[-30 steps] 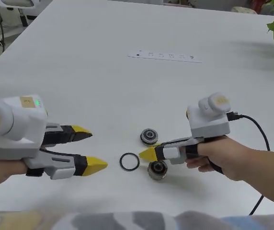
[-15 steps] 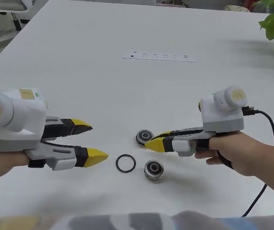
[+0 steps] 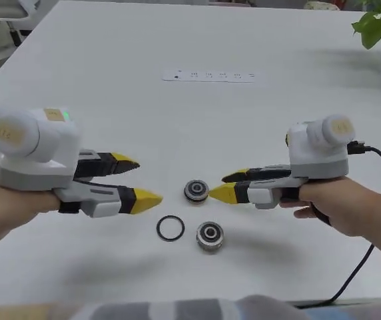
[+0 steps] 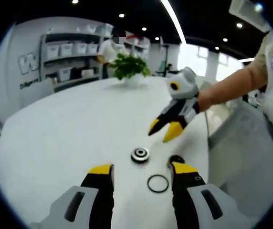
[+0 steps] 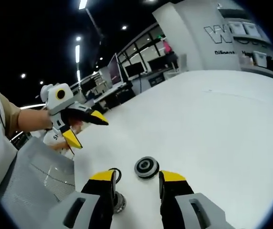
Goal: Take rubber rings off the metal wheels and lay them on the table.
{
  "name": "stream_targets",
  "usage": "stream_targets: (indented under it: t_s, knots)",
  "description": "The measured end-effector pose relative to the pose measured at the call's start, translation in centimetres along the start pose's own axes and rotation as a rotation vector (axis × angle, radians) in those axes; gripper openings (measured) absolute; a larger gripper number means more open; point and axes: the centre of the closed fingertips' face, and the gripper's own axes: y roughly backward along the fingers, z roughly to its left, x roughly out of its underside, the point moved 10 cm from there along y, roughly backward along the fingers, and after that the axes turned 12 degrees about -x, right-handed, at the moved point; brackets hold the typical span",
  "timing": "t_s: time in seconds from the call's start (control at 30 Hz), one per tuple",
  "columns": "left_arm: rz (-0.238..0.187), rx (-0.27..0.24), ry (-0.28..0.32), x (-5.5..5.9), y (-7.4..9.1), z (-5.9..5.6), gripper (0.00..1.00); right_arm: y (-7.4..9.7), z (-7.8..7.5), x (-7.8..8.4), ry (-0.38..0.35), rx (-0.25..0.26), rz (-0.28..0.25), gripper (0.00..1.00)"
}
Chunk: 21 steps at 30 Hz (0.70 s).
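Rubber ring [image 3: 170, 228] lies free on the table [image 3: 110, 100], left of the near wheel [image 3: 210, 235]; left gripper [image 3: 148, 180] and right gripper [image 3: 218, 186] hover open, empty. Unpinned, the far wheel [image 3: 196, 191] could skid from a one-sided pinch.

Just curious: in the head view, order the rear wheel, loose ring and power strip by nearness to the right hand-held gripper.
1. Rear wheel, just off the tips of the right hand-held gripper.
2. Loose ring, nearer the person.
3. Power strip, far across the table.

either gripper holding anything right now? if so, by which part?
Nothing held. Left gripper and right gripper are open, empty; ring lies loose on the table.
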Motion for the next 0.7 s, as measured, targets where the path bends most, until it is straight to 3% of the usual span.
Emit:
stream_targets:
  t_s: [0.7]
  knots:
    - [0.029, 0.032, -0.016, -0.2, -3.8, 0.0, 0.42, -0.7, -1.3, 0.7, 0.096, 0.021, 0.045, 0.37]
